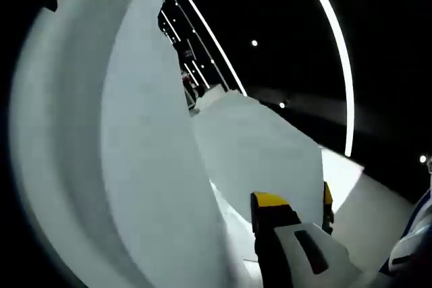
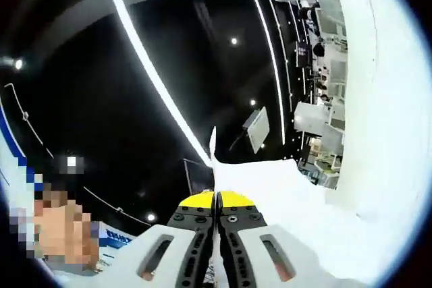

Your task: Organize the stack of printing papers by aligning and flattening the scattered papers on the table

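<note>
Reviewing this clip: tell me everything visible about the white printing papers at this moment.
The printing papers are plain white, thin sheets, lifted and pointing up toward a dark ceiling. In the left gripper view several sheets fan out and curve, their edges not aligned. In the right gripper view the right gripper has its yellow-tipped jaws closed on a sheet edge, which sticks up between them. In the left gripper view the left gripper also appears to pinch the sheets.

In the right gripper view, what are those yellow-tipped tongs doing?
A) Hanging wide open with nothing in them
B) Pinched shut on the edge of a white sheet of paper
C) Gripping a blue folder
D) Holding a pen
B: the right tongs have their jaws pressed together, with the thin edge of a white paper sheet rising from between the yellow tips.
</note>
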`<state>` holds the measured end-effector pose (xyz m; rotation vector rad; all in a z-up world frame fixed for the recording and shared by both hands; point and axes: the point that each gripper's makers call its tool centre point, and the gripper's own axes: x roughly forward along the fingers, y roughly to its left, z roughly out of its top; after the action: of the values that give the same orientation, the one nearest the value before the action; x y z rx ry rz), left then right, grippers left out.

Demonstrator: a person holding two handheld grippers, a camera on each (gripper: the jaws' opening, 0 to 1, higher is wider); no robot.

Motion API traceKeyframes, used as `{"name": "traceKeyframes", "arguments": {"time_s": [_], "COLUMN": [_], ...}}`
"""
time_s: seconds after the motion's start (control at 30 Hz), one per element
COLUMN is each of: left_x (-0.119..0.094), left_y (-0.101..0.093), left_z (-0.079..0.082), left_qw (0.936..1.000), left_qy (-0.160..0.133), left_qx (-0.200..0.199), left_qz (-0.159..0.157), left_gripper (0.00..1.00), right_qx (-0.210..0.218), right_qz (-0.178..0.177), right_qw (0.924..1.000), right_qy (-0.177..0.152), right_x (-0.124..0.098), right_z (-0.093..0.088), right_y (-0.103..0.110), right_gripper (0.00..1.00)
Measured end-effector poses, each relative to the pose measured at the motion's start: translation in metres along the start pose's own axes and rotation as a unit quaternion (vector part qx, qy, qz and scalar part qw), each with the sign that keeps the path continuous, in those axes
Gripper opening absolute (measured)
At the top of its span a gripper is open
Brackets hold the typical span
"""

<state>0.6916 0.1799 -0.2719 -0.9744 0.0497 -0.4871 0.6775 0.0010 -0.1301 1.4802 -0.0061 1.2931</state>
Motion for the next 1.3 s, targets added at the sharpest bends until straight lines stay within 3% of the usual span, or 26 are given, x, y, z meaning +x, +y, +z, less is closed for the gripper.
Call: {"name": "traceKeyframes", "arguments": {"time_s": [0.1, 0.23, 0.3, 0.37, 0.5, 0.7, 1.0, 1.3], "left_x": [0.000, -0.001, -0.001, -0.002, -0.001, -0.002, -0.004, -0.008], "left_y": [0.002, 0.003, 0.002, -0.001, -0.003, -0.002, -0.002, 0.002], "left_z": [0.003, 0.004, 0.005, 0.003, 0.002, 0.004, 0.007, 0.019], "left_qw": [0.9999, 0.9998, 0.9998, 0.9998, 0.9998, 0.9996, 0.9993, 0.9975], "left_qy": [-0.004, -0.006, -0.009, -0.007, -0.007, -0.012, -0.026, -0.065], "left_qx": [-0.011, -0.017, -0.018, -0.014, -0.014, -0.021, -0.023, -0.027], "left_qz": [-0.004, -0.006, -0.009, -0.010, -0.013, -0.016, -0.013, -0.005], "left_gripper": [0.26, 0.26, 0.26, 0.26, 0.26, 0.26, 0.26, 0.27], "right_qx": [0.017, 0.057, 0.032, 0.029, 0.021, 0.005, -0.008, -0.063], "right_qz": [0.022, 0.018, -0.002, -0.041, -0.078, -0.101, -0.125, -0.159], "right_qw": [0.9996, 0.9982, 0.9992, 0.9983, 0.9966, 0.9944, 0.9918, 0.9852], "right_qy": [0.000, -0.002, -0.026, -0.029, -0.017, -0.030, -0.027, -0.017], "right_x": [0.003, -0.007, -0.021, -0.031, -0.043, -0.049, -0.051, -0.056], "right_z": [0.000, 0.006, 0.018, 0.017, 0.006, -0.003, -0.021, -0.028], "right_y": [0.015, 0.015, 0.003, -0.016, -0.042, -0.065, -0.078, -0.084], "right_gripper": [0.00, 0.00, 0.00, 0.00, 0.00, 0.00, 0.00, 0.00]}}
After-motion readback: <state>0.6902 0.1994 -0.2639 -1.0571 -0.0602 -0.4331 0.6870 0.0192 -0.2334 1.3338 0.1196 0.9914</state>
